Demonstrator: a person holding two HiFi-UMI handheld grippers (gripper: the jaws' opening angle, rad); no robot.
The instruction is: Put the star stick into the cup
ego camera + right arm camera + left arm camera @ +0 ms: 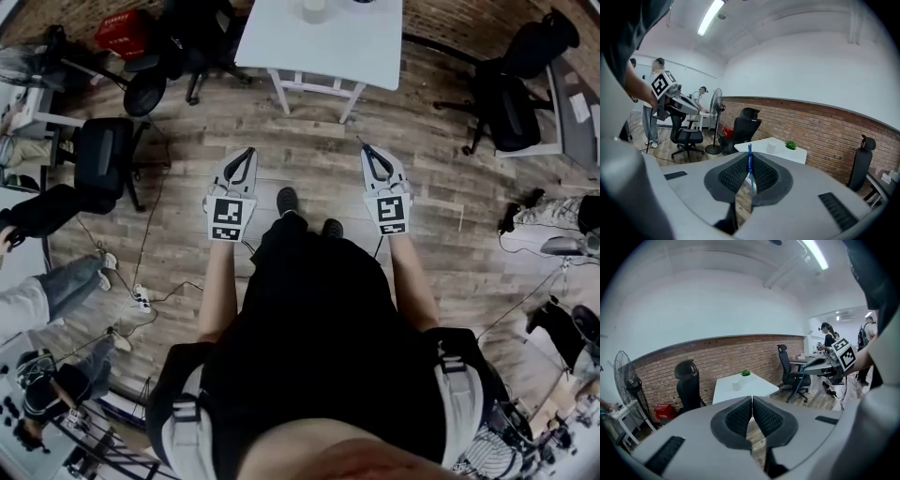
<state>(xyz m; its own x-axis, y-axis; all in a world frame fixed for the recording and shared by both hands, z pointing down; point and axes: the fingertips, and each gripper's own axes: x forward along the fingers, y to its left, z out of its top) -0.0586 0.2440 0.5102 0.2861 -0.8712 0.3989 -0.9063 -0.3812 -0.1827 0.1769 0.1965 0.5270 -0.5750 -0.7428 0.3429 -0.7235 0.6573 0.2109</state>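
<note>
My right gripper [749,162] is shut on a thin blue stick [750,157] that stands upright between its pads, its tip poking just above them. No star shape on it can be made out. In the head view the right gripper [368,150] hangs over the wooden floor, short of the white table [323,47]. A white cup [771,147] stands on that table beside a small green plant [790,145]; the head view shows the cup [314,9] at the top edge. My left gripper [752,400] is shut with nothing in it, level with the right one [246,152].
Black office chairs [105,155] [514,89] stand left and right of the table. A red box [122,33] sits at the back left, a standing fan [715,119] near it. Cables [141,281] trail over the floor. People stand at desks to the side [829,336].
</note>
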